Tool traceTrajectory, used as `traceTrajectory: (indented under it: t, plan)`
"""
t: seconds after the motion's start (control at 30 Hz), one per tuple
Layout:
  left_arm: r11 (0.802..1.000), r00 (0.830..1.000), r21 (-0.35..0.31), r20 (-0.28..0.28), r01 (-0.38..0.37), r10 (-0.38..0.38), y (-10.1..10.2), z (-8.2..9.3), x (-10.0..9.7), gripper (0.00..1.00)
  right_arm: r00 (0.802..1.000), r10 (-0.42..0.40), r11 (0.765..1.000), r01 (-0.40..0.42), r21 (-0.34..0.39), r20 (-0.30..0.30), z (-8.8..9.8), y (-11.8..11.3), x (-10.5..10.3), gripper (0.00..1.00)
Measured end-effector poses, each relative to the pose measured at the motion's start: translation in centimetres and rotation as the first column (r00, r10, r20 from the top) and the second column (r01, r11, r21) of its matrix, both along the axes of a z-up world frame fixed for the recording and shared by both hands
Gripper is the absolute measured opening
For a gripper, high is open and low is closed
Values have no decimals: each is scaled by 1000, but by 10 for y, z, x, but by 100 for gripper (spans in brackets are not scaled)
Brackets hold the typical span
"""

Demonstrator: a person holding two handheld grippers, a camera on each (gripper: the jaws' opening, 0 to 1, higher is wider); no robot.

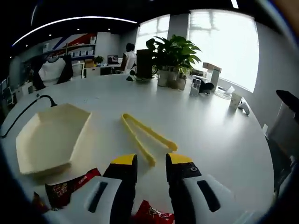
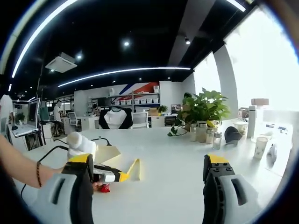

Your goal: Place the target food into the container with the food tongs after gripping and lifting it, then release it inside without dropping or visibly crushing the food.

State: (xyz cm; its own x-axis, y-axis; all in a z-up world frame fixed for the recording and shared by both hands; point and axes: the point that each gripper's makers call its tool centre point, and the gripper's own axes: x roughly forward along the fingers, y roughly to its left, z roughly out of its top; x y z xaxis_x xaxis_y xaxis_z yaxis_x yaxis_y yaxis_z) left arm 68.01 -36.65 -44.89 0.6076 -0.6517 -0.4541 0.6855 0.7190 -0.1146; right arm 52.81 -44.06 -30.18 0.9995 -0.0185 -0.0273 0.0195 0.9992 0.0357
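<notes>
Hovering low over the white worktop (image 1: pixel 210 135), the left claw (image 1: pixel 152 163) has its yellow-tipped jaws apart with nothing between them. Just beyond the tips lie the yellow food tongs (image 1: pixel 145 134), flat on the worktop, arms splayed toward the claw and joined at the far end. Left of the tongs sits a cream container (image 1: pixel 49 137), shallow and angular. Red snack packets (image 1: pixel 70 186) lie at the near left beside the claw, with another red packet (image 1: pixel 152 213) between the jaws' bases.

Right claw (image 2: pixel 149 168) is held higher, jaws wide apart, gripping nothing. In the right gripper view the left claw (image 2: pixel 114 176) comes in from the left over the container (image 2: pixel 105 153) and tongs (image 2: pixel 134 169). Potted plants (image 1: pixel 173 58) stand at the far edge.
</notes>
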Motion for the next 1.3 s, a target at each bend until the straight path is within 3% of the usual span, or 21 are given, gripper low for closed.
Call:
traceTrajectory:
  t: [0.27,0.33,0.4,0.77,0.87,1.2,1.3]
  plan:
    - [999,1000,38,-6,-9,9,-3,-7,3,14,1000,4,1000,-4,-1,-9,-1,-2,0,100]
    - [1000,1000,31,-29,-6,7,-6,-10,2,13,1000,1,1000,-1,-3,-8,0,-3,0,100]
    - [996,1000,87,-5,0,0,-3,-14,3,10,1000,6,1000,-6,-3,-9,1,-3,0,100]
    - [992,999,127,41,9,-14,-1,-13,5,4,1000,10,1000,-10,-5,-15,1,-4,-1,100]
    - [994,999,112,47,9,-15,0,-10,8,2,1000,6,1000,-6,0,-18,0,-6,-1,100]
    - [990,985,106,136,89,-103,-8,11,4,2,1000,8,1000,-8,16,-30,-2,-7,1,100]
    - [979,964,141,202,144,-171,-8,17,-1,1,999,-5,999,6,37,-35,-4,-10,1,100]
